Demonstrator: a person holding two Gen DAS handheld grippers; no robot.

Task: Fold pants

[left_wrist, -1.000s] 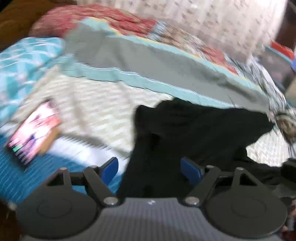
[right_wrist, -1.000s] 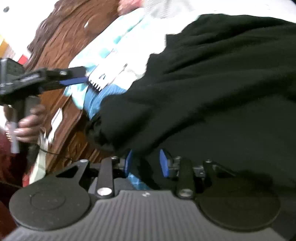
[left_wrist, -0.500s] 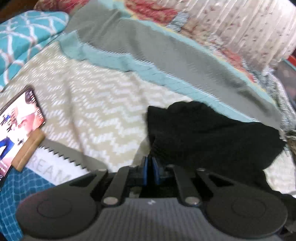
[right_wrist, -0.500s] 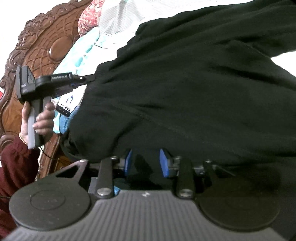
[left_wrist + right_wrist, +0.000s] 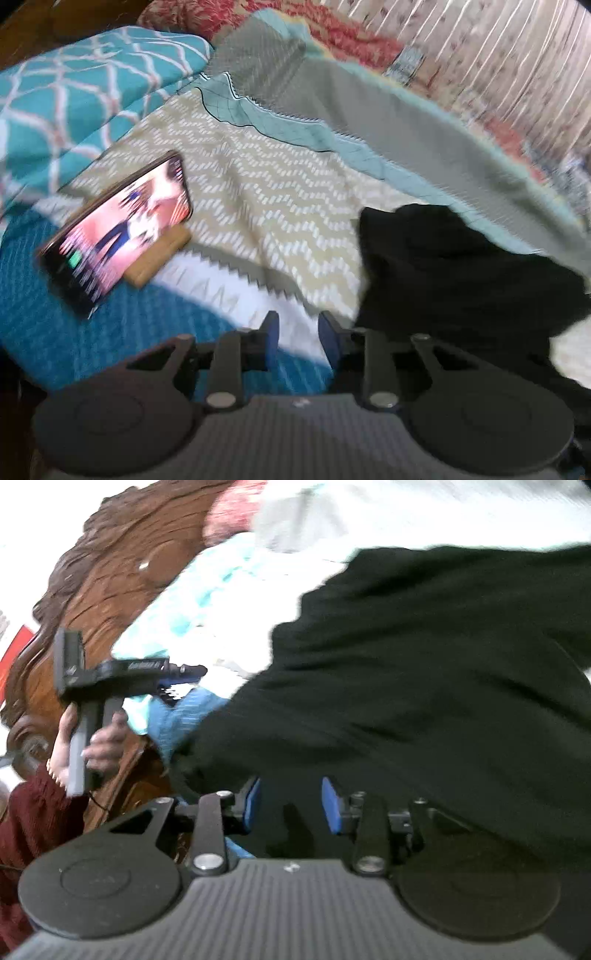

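Observation:
The black pants (image 5: pixel 461 273) lie bunched on the bed, at the right of the left wrist view. They fill most of the right wrist view (image 5: pixel 424 686). My left gripper (image 5: pixel 297 334) is open and empty, just left of the pants' edge, over the bedspread. My right gripper (image 5: pixel 290 805) is open, with its blue pads low against the near edge of the black fabric; no cloth is pinched between them. The left gripper also shows from the side in the right wrist view (image 5: pixel 192 670), held in a hand.
A lit phone (image 5: pixel 118 232) leans on a wooden stand (image 5: pixel 159 258) on the bed at left. A teal patterned pillow (image 5: pixel 74 99) and a grey blanket (image 5: pixel 388 122) lie behind. A carved wooden headboard (image 5: pixel 110 583) stands at left.
My left gripper was shut on the pants' edge half a second ago; it has opened, let go and shifted left. My right gripper's jaws have widened a little.

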